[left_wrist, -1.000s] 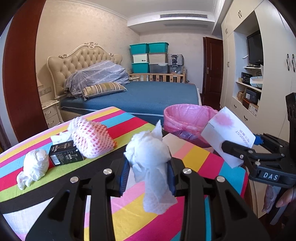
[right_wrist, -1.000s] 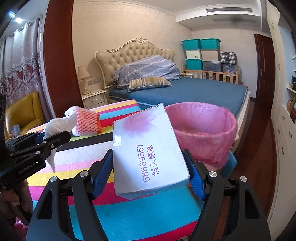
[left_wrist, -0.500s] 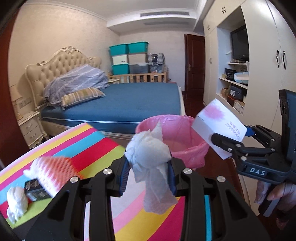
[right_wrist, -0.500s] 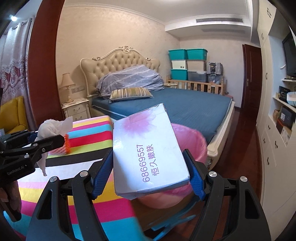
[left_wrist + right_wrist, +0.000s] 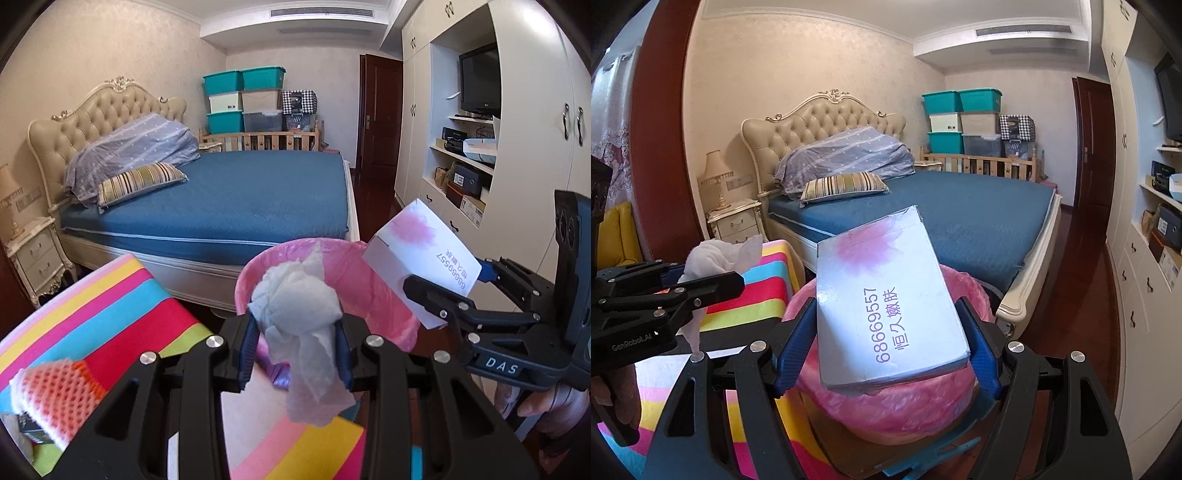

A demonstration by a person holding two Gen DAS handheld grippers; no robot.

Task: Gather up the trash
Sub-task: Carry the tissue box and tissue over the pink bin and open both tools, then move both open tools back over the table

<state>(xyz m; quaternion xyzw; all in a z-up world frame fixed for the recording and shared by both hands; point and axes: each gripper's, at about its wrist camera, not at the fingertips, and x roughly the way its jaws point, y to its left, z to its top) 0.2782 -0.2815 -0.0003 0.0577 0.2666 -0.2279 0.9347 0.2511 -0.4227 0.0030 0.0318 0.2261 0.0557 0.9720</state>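
My left gripper (image 5: pixel 295 349) is shut on a crumpled white tissue (image 5: pixel 295 302) and holds it at the near rim of the pink-lined trash bin (image 5: pixel 369 280). My right gripper (image 5: pixel 886 339) is shut on a white tissue box (image 5: pixel 882 295) with a pink flower and purple print, held over the same bin (image 5: pixel 897 406). In the left wrist view the box (image 5: pixel 417 243) hangs over the bin's right rim. In the right wrist view the left gripper and its tissue (image 5: pixel 716 254) are at the left, beside the bin.
A table with a striped cloth (image 5: pixel 122 295) lies to the left of the bin and holds a pink foam net (image 5: pixel 51 391) over a small dark box. A blue bed (image 5: pixel 240 195) stands behind. White cabinets (image 5: pixel 535 147) line the right wall.
Both grippers have moved right, from over the striped table to the pink bin, each keeping hold of its load. The table items have slid to the left edge of view.
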